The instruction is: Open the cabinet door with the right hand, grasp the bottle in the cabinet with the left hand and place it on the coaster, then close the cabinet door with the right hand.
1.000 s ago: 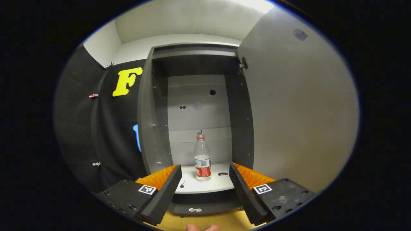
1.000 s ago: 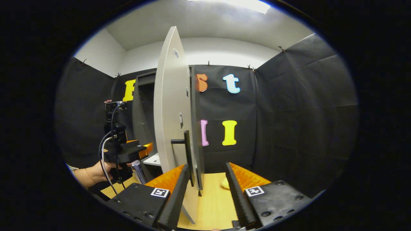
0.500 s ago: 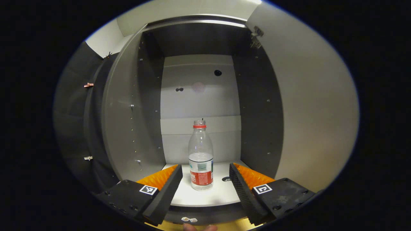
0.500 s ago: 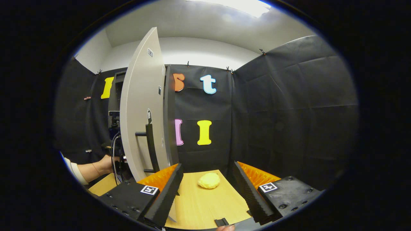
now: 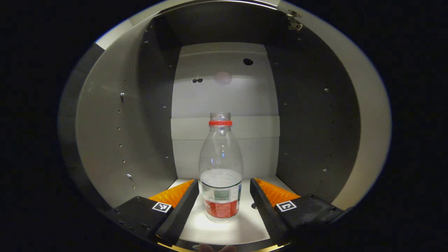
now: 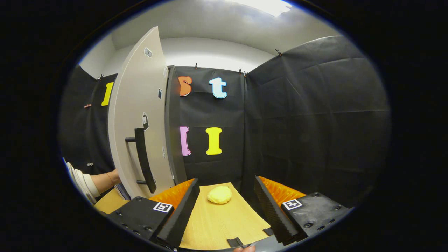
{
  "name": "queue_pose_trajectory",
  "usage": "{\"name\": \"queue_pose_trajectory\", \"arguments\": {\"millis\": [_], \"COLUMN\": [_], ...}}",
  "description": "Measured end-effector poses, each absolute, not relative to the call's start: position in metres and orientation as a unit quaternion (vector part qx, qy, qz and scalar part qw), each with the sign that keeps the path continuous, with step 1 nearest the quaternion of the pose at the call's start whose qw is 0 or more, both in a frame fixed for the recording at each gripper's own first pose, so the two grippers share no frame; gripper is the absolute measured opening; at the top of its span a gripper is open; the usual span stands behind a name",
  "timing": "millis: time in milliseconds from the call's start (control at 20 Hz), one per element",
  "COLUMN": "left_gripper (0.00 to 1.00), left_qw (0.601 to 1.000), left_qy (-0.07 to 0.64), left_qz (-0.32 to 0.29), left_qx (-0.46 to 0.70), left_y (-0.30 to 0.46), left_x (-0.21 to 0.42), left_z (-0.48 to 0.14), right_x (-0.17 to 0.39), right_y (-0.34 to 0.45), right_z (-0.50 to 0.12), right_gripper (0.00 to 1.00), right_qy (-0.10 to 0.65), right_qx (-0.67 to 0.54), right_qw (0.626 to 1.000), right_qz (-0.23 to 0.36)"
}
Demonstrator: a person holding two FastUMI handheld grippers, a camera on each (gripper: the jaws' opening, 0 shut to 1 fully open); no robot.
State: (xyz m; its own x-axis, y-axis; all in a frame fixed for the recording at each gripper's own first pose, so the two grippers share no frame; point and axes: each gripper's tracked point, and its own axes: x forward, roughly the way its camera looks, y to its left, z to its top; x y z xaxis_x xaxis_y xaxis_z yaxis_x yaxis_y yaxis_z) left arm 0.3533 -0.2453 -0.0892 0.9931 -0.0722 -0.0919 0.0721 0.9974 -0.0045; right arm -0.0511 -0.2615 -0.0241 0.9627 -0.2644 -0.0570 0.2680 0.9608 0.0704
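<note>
In the left gripper view a clear bottle (image 5: 220,171) with a red neck ring and red label stands upright on the white cabinet shelf (image 5: 224,227). My left gripper (image 5: 224,201) is open, one finger on each side of the bottle's lower body, with small gaps to it. In the right gripper view the grey cabinet door (image 6: 138,115) stands swung open at the left, its dark bar handle (image 6: 143,159) facing me. My right gripper (image 6: 225,206) is open and holds nothing, off to the right of the door. A yellow coaster (image 6: 219,194) lies on the wooden table (image 6: 224,224) ahead of it.
Grey cabinet side walls (image 5: 115,133) close in on both sides of the bottle, and the white back panel (image 5: 224,98) is just behind it. A person's sleeve and forearm (image 6: 94,180) reach behind the open door. Black cloth walls (image 6: 315,122) surround the table.
My left gripper has gone forward into the cabinet, so the bottle now stands between its fingers. My right gripper has drawn away to the right of the open door, and the coaster has come into sight.
</note>
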Motion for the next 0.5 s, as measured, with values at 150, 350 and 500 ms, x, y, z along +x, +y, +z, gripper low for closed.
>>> {"name": "queue_pose_trajectory", "arguments": {"millis": [150, 350, 500], "left_gripper": [0.93, 0.76, 0.74], "left_qw": [0.998, 0.999, 0.999], "left_qy": [0.05, 0.051, 0.04], "left_qz": [-0.026, -0.019, -0.028], "left_qx": [-0.004, 0.0, 0.005], "left_y": [-0.245, -0.24, -0.239], "left_x": [0.373, 0.38, 0.365], "left_z": [-0.095, -0.095, -0.081], "right_x": [-0.051, -0.054, -0.053], "right_y": [-0.269, -0.274, -0.274], "right_z": [-0.028, -0.032, -0.029], "right_gripper": [1.0, 0.98, 0.98], "right_qy": [0.026, 0.028, 0.023], "right_qx": [0.042, 0.032, 0.035], "right_qw": [0.989, 0.989, 0.989], "right_qz": [-0.139, -0.143, -0.143]}}
